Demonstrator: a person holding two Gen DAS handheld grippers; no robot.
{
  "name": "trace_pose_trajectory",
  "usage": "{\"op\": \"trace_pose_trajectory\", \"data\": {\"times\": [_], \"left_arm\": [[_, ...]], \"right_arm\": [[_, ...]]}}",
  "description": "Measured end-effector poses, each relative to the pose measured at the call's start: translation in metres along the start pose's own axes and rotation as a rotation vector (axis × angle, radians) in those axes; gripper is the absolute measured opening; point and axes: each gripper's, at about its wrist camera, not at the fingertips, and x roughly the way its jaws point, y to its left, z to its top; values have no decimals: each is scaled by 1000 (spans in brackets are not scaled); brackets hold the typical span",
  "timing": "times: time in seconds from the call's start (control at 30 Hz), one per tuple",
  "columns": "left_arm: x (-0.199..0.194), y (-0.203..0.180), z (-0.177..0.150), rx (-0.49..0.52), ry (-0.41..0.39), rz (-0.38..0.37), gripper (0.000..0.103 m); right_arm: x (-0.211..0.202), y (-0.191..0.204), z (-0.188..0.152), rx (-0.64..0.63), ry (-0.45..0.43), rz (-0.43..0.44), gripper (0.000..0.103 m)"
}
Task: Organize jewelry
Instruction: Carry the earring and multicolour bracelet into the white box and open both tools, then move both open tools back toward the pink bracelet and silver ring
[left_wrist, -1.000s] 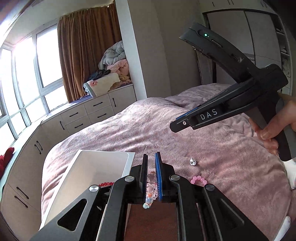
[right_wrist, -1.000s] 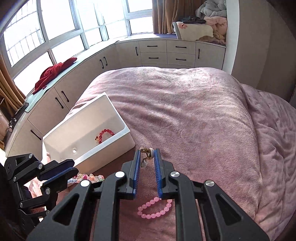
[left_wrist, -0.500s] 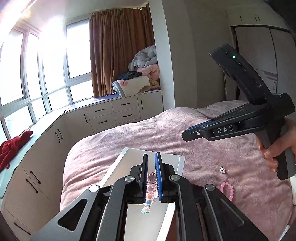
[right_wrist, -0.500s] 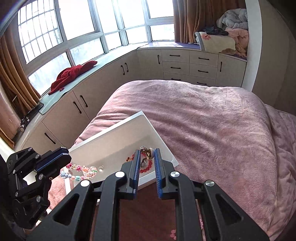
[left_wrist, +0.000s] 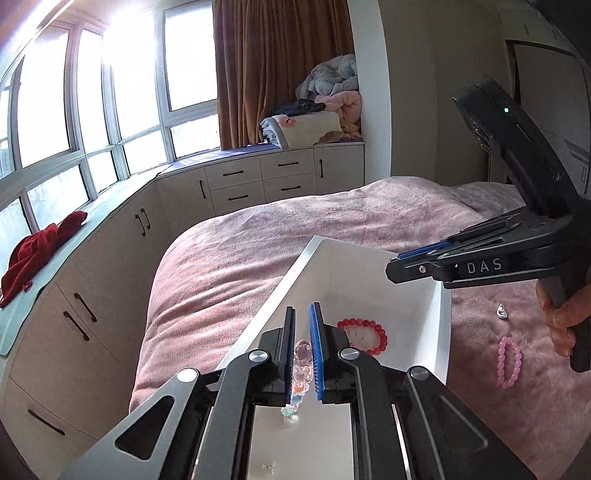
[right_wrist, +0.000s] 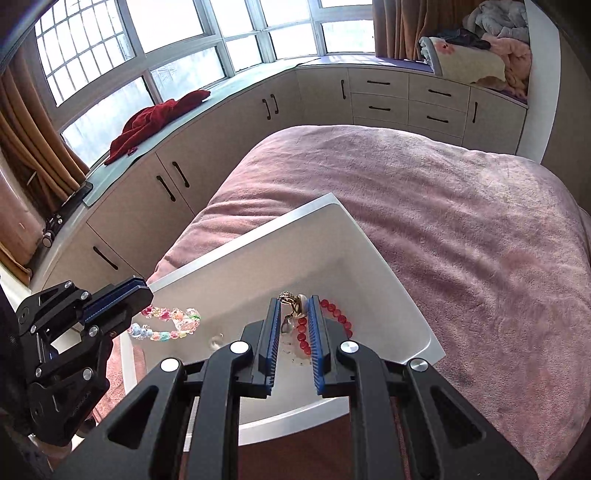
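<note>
Both tongs hang over the white box (right_wrist: 255, 258), ready to drop: the left gripper (left_wrist: 302, 350) pinches a pastel bead bracelet (right_wrist: 166, 325), the right gripper (right_wrist: 292, 332) a gold earring (right_wrist: 291, 301). A pink bracelet (left_wrist: 509, 356) waits on the bedspread (left_wrist: 369, 221), right of the box.

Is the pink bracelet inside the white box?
No, the pink bracelet lies on the blanket beside the white box.
</note>
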Motion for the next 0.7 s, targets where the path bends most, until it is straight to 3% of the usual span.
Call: {"op": "trace_pose_trajectory", "data": {"times": [0.23,0.33,0.5,0.57,0.7], "left_arm": [[17,8,-5,-17,30,9,16],[21,6,-7,-20,38,11,25],[24,7,-5,-35,32,33,52],[23,6,-4,-33,31,34,56],[23,-2,-2,-19,33,43,65]], "right_arm": [[27,-7,1,30,33,7,18],[31,-9,2,38,37,5,21],[25,-14,3,45,8,-3,42],[19,-17,2,44,-9,-5,49],[3,-25,0,57,-36,-6,52]]}}
